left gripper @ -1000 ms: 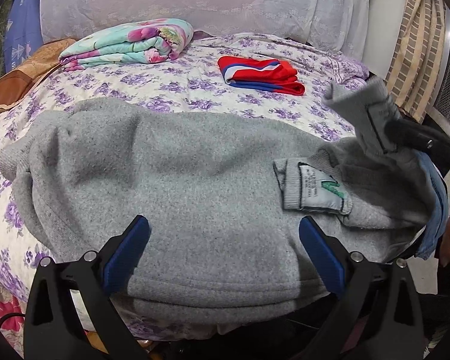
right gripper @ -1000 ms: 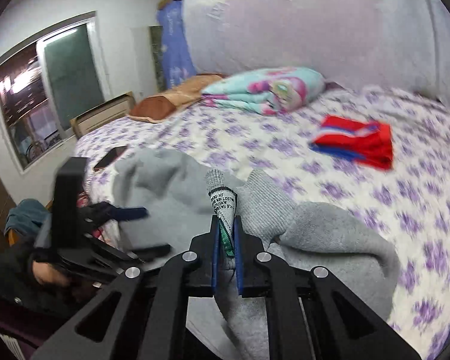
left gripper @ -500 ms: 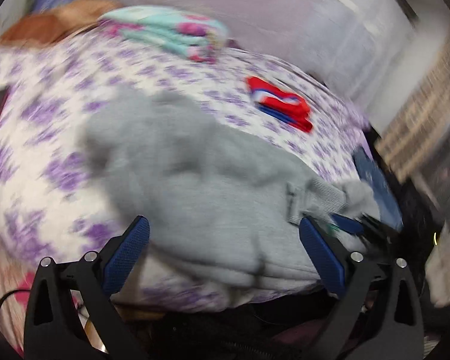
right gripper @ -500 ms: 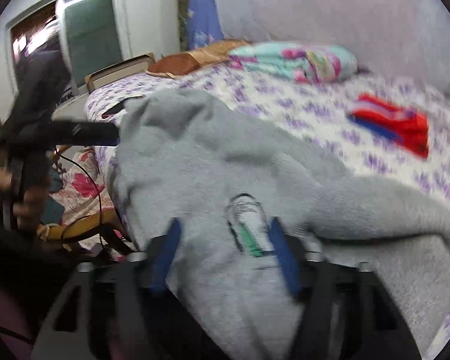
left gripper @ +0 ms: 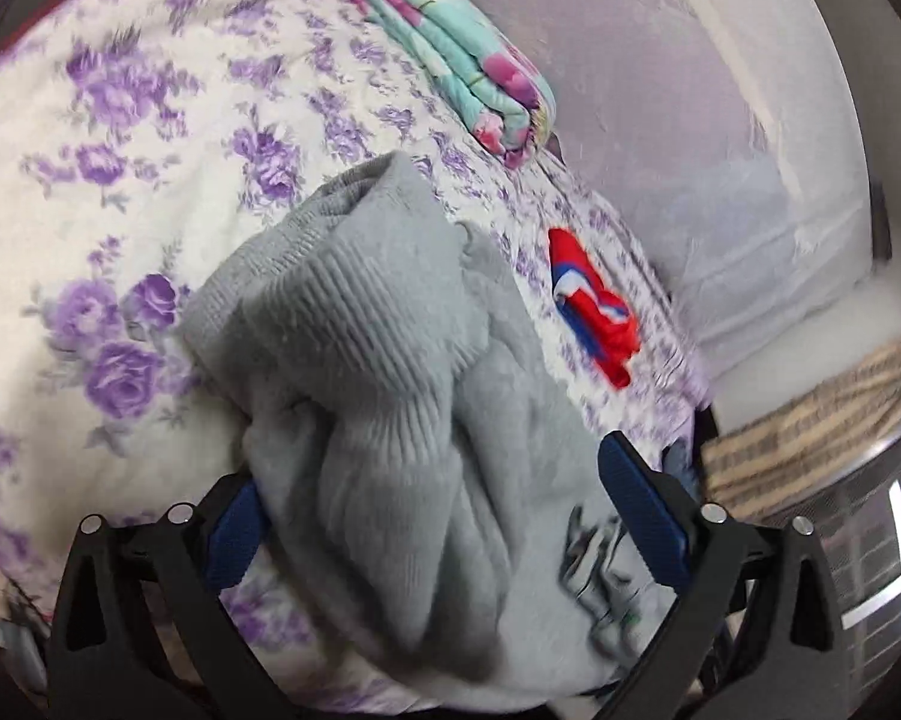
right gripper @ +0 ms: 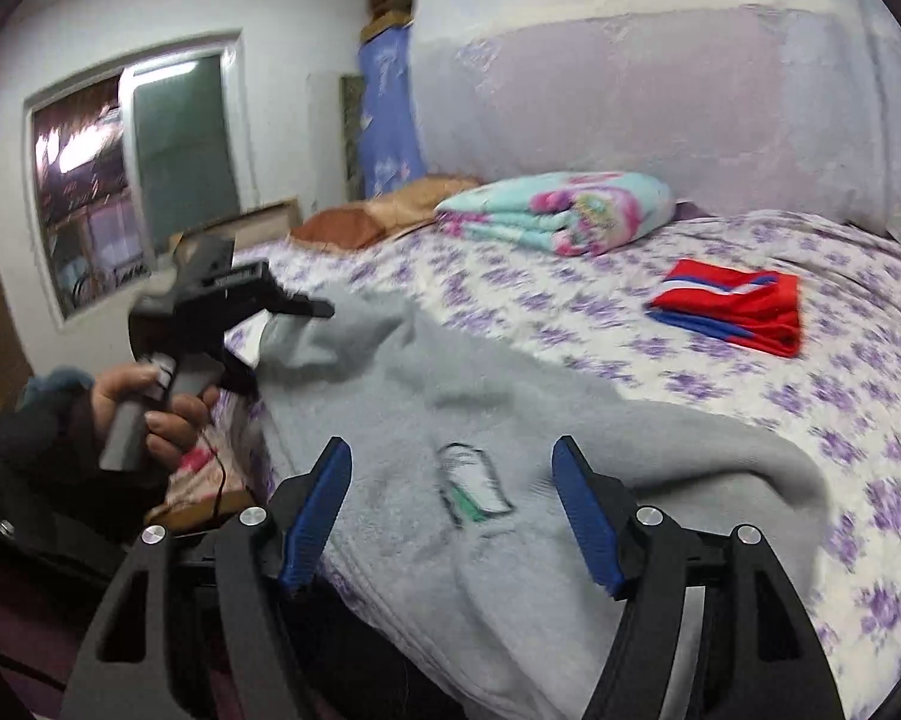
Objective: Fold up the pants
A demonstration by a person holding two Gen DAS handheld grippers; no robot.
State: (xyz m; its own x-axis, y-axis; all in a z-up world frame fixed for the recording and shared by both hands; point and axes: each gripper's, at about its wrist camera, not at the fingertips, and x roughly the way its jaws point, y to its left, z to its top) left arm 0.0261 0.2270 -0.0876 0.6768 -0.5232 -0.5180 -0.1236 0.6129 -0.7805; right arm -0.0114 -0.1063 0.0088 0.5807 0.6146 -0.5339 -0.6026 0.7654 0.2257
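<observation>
Grey fleece pants [right gripper: 486,414] lie spread along the near edge of a bed with a purple-flowered sheet [right gripper: 570,300]. Their white label [right gripper: 474,483] faces up between the fingers of my right gripper [right gripper: 450,516], which is open and empty just above the waistband. In the left wrist view the pants [left gripper: 390,396] are bunched, ribbed cuff nearest. My left gripper [left gripper: 444,522] is open with the cloth between its blue pads, not clamped. It also shows in the right wrist view [right gripper: 306,309], over the pants' left end.
A folded red, white and blue garment [right gripper: 732,306] and a folded teal floral blanket [right gripper: 558,210] lie farther back on the bed. A brown pillow [right gripper: 378,216] sits at the back left. A window [right gripper: 132,168] is on the left wall.
My right gripper opened and let go of the waistband label; the pants dropped flat on the bed. My left gripper swung left and moved over the pants' cuff end, staying open.
</observation>
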